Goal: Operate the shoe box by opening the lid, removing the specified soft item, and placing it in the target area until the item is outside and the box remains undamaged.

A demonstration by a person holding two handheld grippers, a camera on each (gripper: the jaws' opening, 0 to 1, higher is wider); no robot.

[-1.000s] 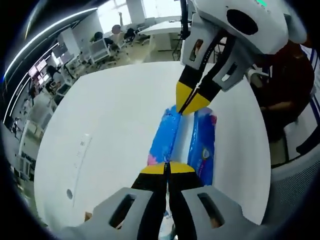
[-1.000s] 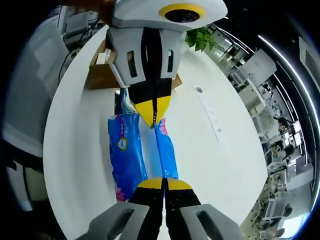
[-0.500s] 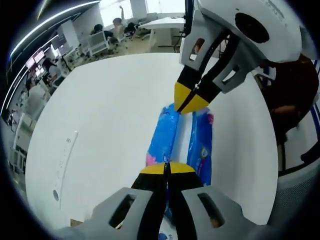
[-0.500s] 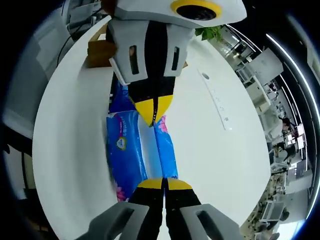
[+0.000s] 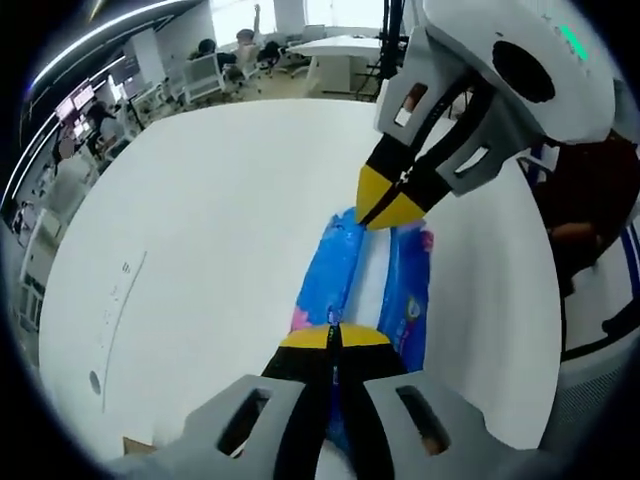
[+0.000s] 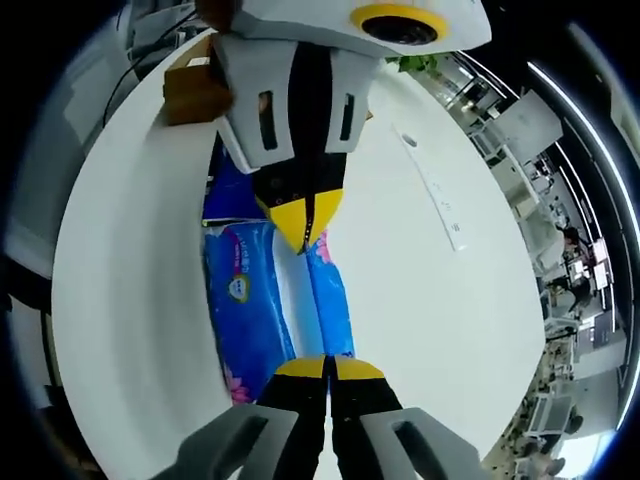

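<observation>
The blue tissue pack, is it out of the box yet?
Out. The blue tissue pack hangs over the white table, both grippers pinching its ends.

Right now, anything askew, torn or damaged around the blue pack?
Nothing stands out. The blue soft pack hangs over the white table, pinched at opposite ends by the left gripper and right gripper; its wrapper looks intact. The brown box behind shows no visible damage, though it is partly hidden.

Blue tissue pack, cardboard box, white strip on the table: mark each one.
blue tissue pack (image 6: 240,310), right gripper view, left blue panel
cardboard box (image 6: 190,88), right gripper view, brown side wall
white strip (image 6: 435,195), right gripper view, middle of its length
</observation>
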